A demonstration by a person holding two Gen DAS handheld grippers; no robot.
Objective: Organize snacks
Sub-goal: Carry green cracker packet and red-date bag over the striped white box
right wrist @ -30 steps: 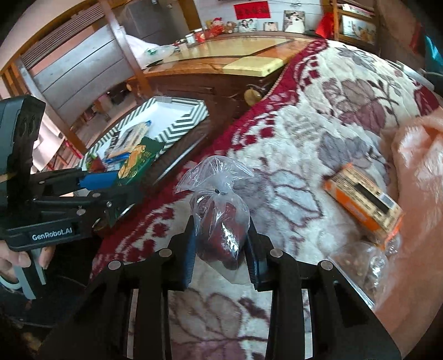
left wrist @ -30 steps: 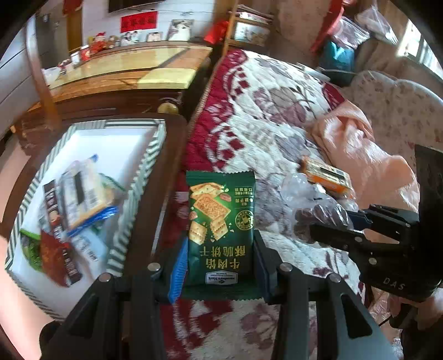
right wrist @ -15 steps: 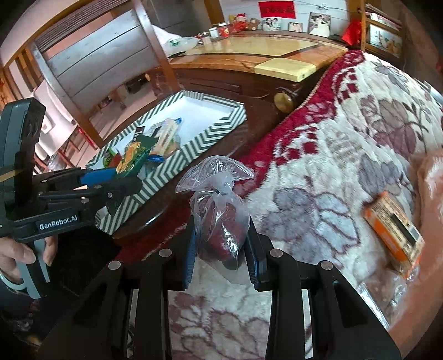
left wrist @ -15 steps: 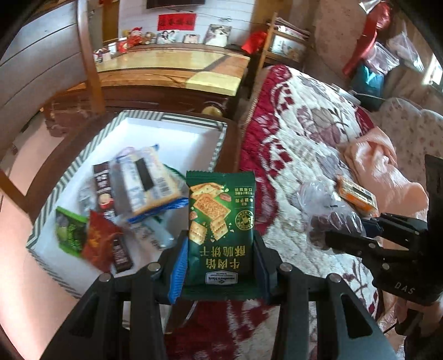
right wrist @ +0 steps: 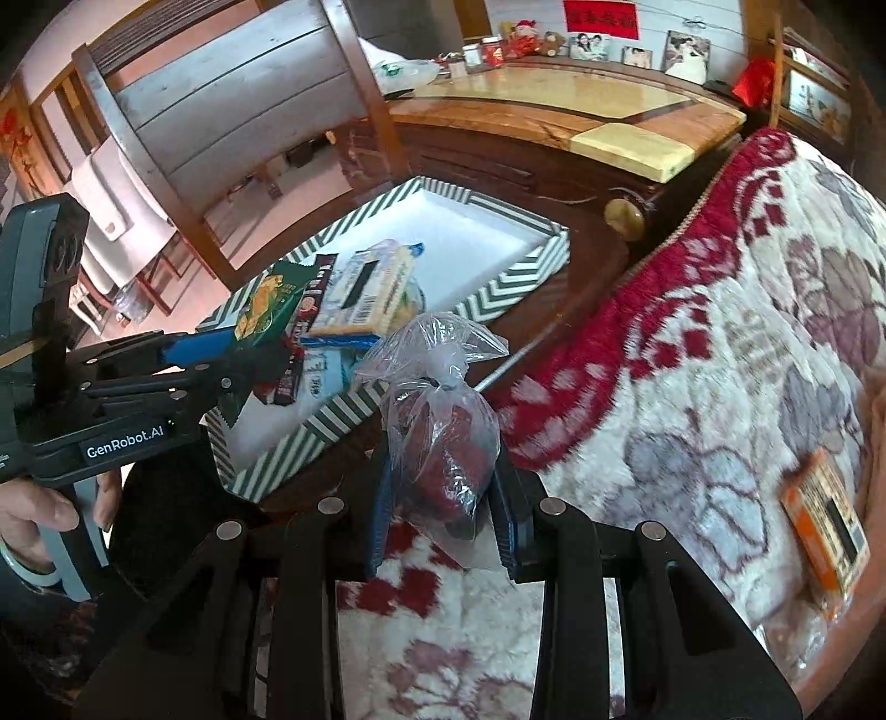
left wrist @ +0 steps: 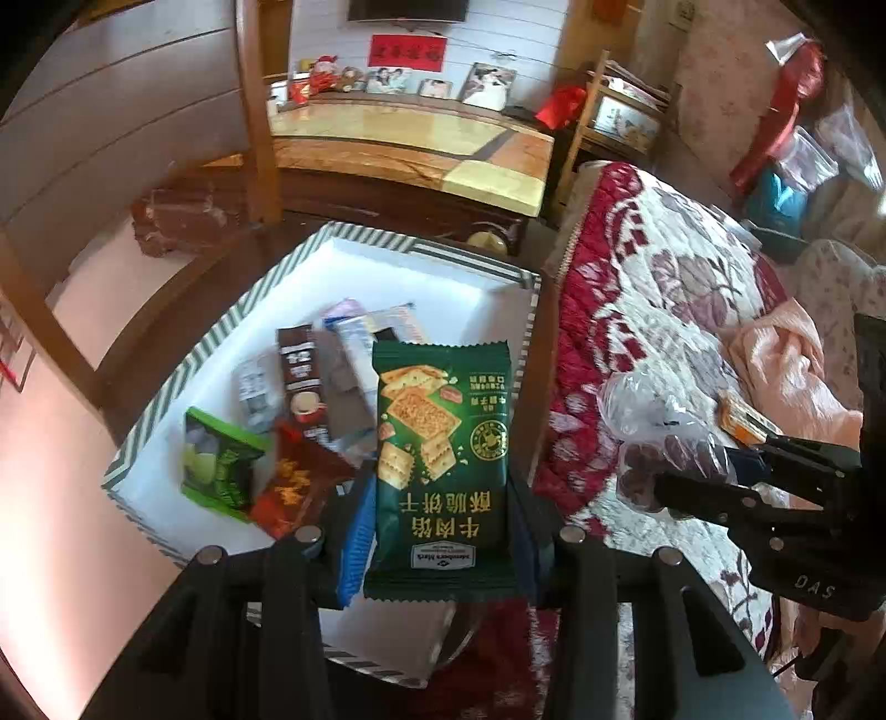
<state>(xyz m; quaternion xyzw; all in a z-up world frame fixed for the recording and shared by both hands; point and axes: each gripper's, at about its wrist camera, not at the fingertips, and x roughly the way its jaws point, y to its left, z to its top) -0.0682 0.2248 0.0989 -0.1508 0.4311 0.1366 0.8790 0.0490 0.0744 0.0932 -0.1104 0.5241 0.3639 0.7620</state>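
My left tongs point(left wrist: 440, 545) gripped the green pack point(left wrist: 440, 459) over the tray point(left wrist: 166, 399); my right tongs point(right wrist: 443, 512) squeezed a bag point(right wrist: 443, 443), maybe dates.

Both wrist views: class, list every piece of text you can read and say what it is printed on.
"牛肉锅 酥脆饼干": green cracker packet, shown upside down.
"Member's Mark": same packet's white label, only just legible.
"GenRobot.AI": left hand-held gripper.
"DAS": right hand-held gripper.
Red wall banner, orange box, snack wrappers in striped tray: too blurred.
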